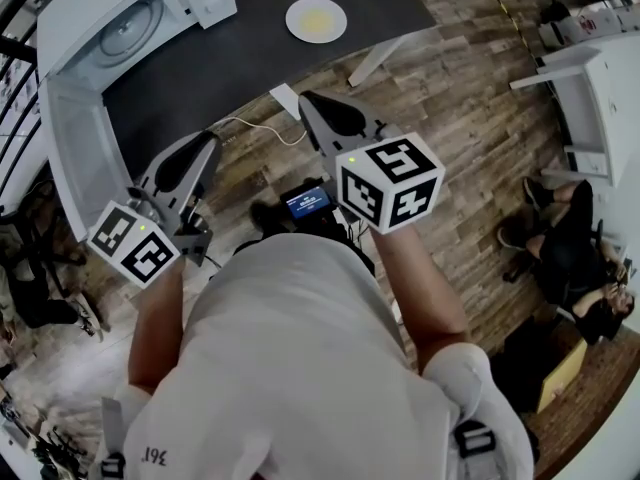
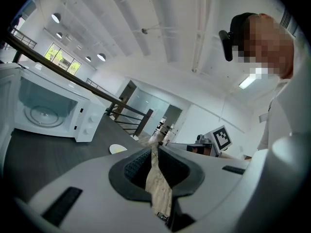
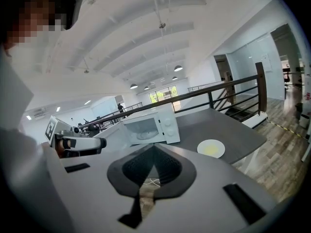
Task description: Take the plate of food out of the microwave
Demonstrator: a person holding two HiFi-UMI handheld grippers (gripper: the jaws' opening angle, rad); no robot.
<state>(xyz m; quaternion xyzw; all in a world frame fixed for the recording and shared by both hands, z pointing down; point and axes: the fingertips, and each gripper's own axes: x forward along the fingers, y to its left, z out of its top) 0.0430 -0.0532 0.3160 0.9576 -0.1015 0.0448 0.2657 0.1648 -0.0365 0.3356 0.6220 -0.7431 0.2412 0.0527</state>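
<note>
Sitting on the dark grey worktop [image 1: 250, 63], the round white plate of yellow food [image 1: 316, 19] is outside the white microwave oven [image 1: 135, 23], apart from it on the side of the control knobs. The oven's door [image 1: 75, 158] stands wide open. Both grippers are held off the worktop's edge, above the wood-plank floor [image 1: 450, 118]. The left gripper [image 1: 208, 140] has its fingers [image 2: 138, 166] closed tip to tip, gripping nothing. The right gripper [image 1: 308, 101] also has its fingers [image 3: 138, 169] pressed together and empty.
</note>
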